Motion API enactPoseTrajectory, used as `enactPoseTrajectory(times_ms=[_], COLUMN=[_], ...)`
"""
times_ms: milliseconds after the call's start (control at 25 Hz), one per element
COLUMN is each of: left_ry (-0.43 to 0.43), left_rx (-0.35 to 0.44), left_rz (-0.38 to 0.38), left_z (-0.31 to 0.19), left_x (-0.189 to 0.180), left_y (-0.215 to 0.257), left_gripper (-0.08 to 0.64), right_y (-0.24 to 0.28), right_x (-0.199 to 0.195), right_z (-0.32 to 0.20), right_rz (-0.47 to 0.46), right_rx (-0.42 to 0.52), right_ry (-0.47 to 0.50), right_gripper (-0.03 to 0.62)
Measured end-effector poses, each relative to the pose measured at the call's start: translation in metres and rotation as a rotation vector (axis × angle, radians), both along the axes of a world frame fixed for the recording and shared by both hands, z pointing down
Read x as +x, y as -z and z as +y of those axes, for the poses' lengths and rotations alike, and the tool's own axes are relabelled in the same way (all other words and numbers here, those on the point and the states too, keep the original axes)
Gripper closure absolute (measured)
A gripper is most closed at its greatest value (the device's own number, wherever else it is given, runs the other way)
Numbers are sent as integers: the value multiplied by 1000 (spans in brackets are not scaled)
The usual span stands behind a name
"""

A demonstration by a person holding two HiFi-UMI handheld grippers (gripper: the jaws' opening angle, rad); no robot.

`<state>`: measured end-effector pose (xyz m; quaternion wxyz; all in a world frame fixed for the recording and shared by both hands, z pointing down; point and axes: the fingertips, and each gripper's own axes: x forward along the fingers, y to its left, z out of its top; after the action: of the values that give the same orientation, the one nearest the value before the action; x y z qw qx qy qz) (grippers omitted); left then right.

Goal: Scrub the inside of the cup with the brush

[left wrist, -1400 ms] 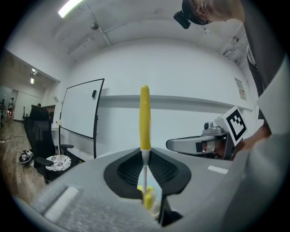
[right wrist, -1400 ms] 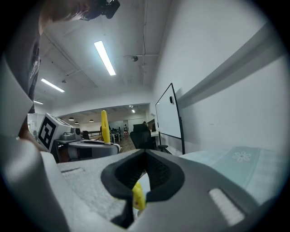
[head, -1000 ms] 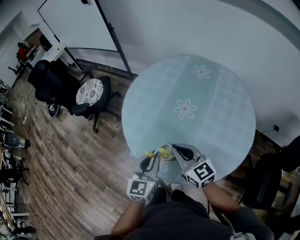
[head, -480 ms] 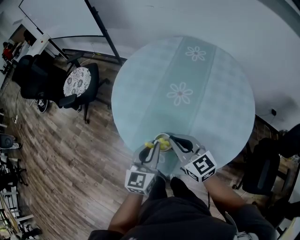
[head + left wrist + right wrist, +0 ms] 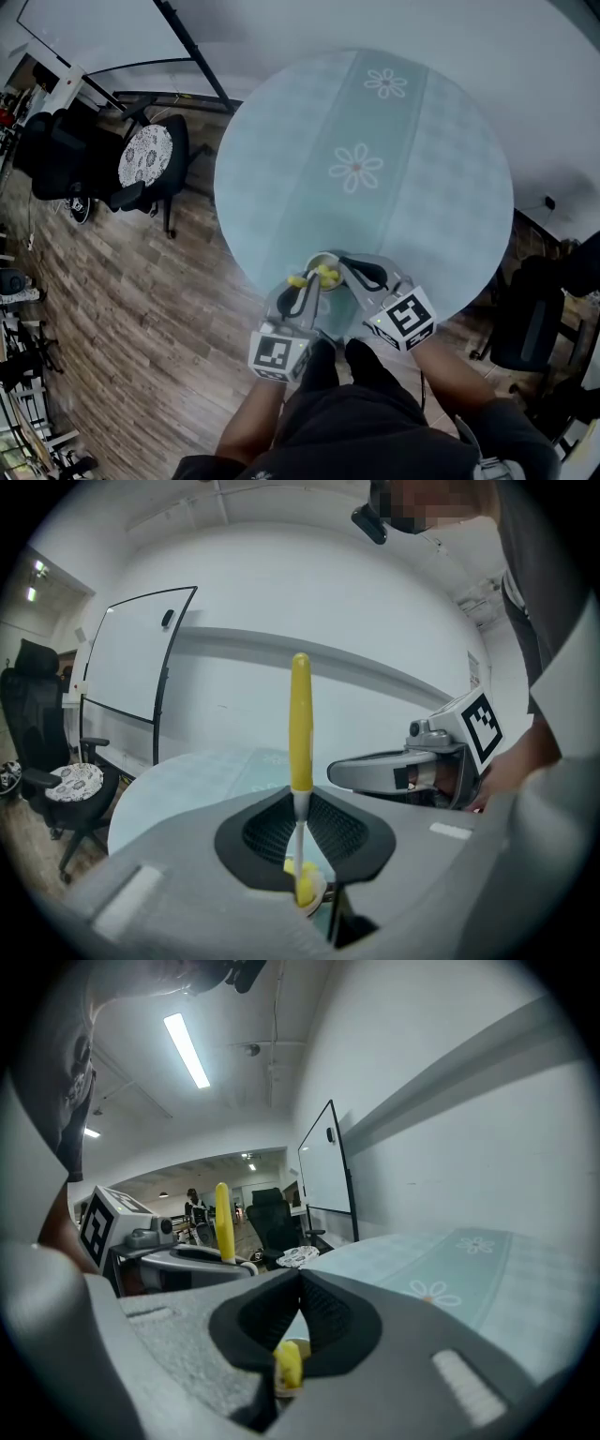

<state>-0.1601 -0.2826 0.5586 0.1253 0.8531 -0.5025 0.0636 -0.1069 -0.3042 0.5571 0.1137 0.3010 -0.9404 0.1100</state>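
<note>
Two tools met at the near edge of the table [image 5: 422, 187]: the left gripper [image 5: 302, 803] clamped the brush [image 5: 300, 714] head-down inside the cup [image 5: 317, 261], the right gripper [image 5: 300, 1288] pinched its rim, and short, upright strokes looked safest.

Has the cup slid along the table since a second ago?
No. The cup sits at the same spot by the near edge of the table, just as far from the nearer flower print; only the head camera's framing shifted.
</note>
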Motion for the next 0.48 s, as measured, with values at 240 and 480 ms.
enactPoseTrajectory(times_ms=[240,480], left_ry=[-6,-2], left_rx=[-10,-14], left_rz=[-17,-33], left_z=[1,2], left_x=[1,0], left_y=[-7,-12], left_gripper=[520,520], right_y=[-2,-8], right_x=[7,14], right_z=[-10,-13], right_rz=[7,-4], right_rx=[13,6], right_ry=[-7,-33], right_gripper=[591,591])
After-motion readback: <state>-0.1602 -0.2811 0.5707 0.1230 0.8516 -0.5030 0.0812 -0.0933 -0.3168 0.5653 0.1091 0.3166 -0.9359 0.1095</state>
